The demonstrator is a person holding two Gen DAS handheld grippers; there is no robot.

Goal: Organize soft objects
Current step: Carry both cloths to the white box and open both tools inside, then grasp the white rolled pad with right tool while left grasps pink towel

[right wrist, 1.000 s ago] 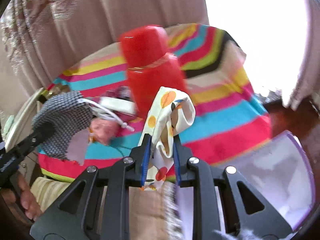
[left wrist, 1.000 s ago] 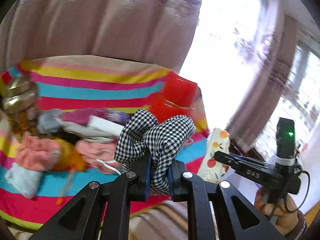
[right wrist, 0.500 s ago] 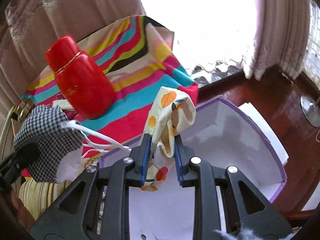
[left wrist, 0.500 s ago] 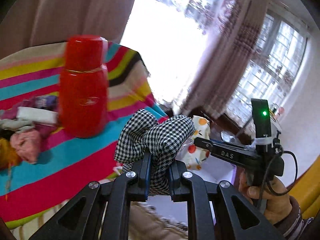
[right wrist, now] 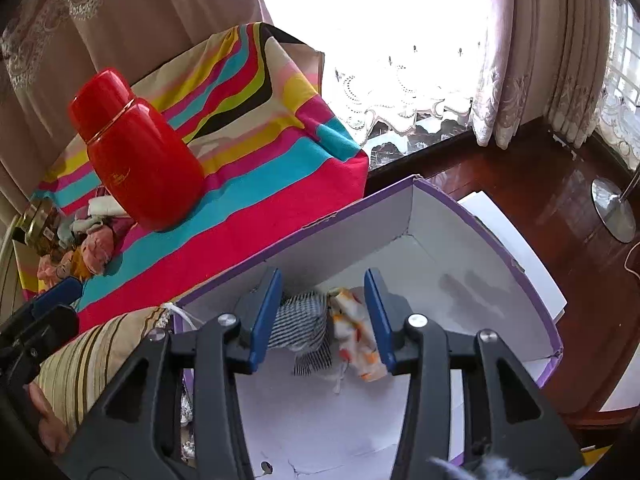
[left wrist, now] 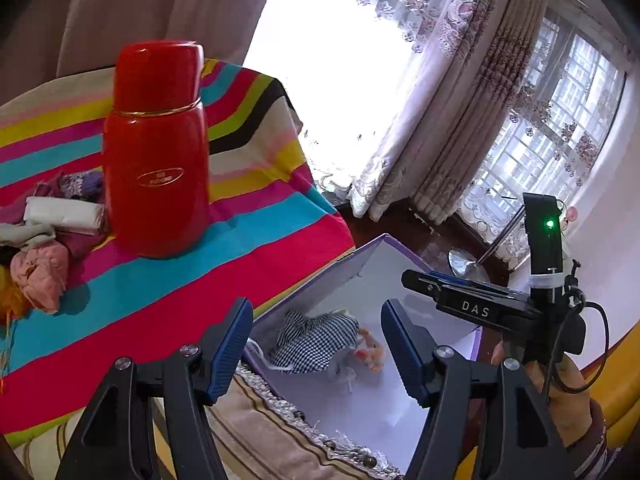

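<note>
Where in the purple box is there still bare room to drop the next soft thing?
The purple box is bare along its far and right walls. The checked cloth and orange-spotted cloth crowd its near-left corner. On the striped cloth, the soft pile left of the red flask is crowded.

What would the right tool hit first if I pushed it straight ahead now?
Most likely the fruit-print cloth lying beside the checked cloth on the box floor; the right tool is opening, nothing gripped. Depth is unclear.
</note>
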